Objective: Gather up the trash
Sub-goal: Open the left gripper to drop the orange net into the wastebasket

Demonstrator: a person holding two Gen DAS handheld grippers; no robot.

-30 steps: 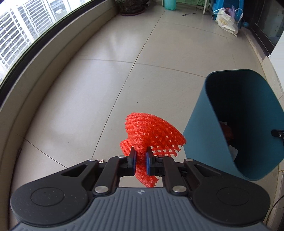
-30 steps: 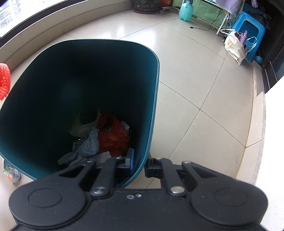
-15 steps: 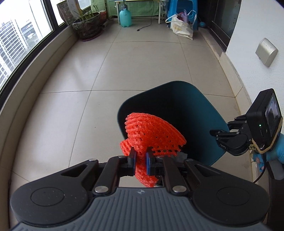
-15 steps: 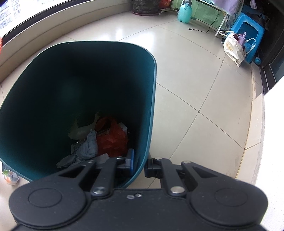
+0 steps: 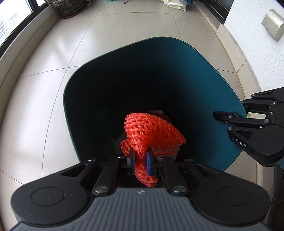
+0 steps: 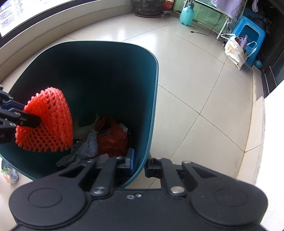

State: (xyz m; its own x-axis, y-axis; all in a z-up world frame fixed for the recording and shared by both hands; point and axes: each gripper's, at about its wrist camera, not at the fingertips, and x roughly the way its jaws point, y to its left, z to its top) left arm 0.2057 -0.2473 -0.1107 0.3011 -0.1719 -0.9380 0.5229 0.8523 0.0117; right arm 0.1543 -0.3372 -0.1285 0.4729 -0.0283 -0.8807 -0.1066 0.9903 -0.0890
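Note:
My left gripper [image 5: 140, 160] is shut on a red foam fruit net [image 5: 152, 133], holding it over the open mouth of the teal trash bin [image 5: 209, 71]. In the right wrist view the same net [image 6: 48, 124] hangs inside the bin's left side, above the trash. My right gripper [image 6: 139, 164] is shut on the bin's near wall [image 6: 152, 106], one finger inside and one outside. At the bottom of the bin lie a red plastic bag [image 6: 111, 136], a grey rag [image 6: 88, 147] and pale scraps.
A small wrapper [image 6: 8, 173] lies on the tiled floor left of the bin. Far back stand a plant pot [image 6: 147, 7], a teal jug [image 6: 186, 15], a blue stool [image 6: 248, 35] and a white bag [image 6: 234, 49]. A white wall [image 5: 257, 21] rises on the right.
My left gripper has carried the red net from beside the bin to over its opening and lower. The right gripper and the bin have stayed put.

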